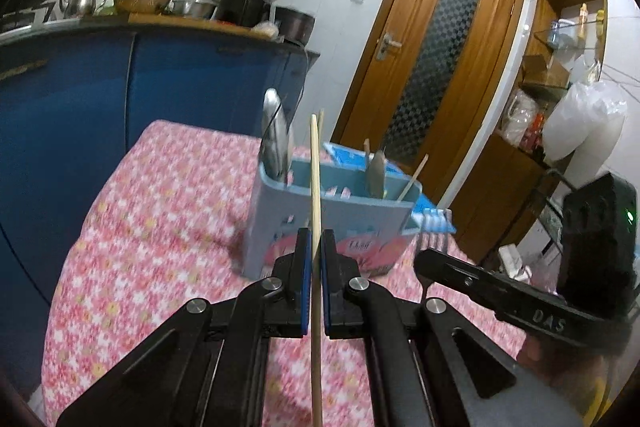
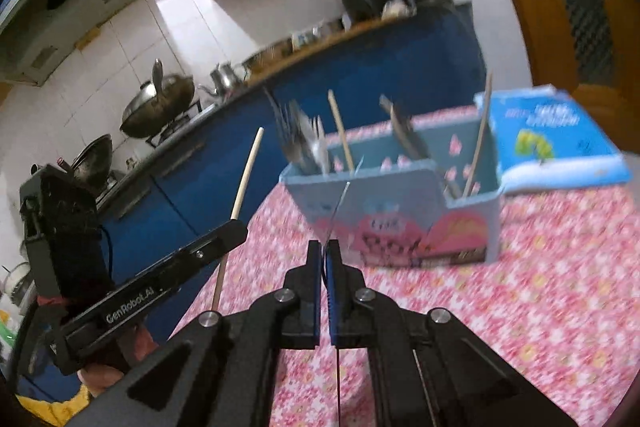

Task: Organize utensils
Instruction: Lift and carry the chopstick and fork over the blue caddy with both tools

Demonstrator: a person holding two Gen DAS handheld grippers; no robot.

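A light blue utensil holder (image 1: 332,219) with pink pictures stands on the pink floral tablecloth (image 1: 160,227). It holds spoons (image 1: 275,139), a knife-like piece and chopsticks. My left gripper (image 1: 316,239) is shut on a wooden chopstick (image 1: 316,163), held upright in front of the holder. My right gripper (image 2: 325,251) is shut on a thin metal utensil (image 2: 339,205), seen edge-on, pointing at the holder (image 2: 396,211). The left gripper with its chopstick (image 2: 246,175) shows at the left of the right wrist view.
A blue box (image 2: 556,139) lies behind the holder. Blue kitchen cabinets (image 1: 80,99) with pots stand beyond the table. A wooden door (image 1: 432,67) and shelves (image 1: 560,75) are on the right.
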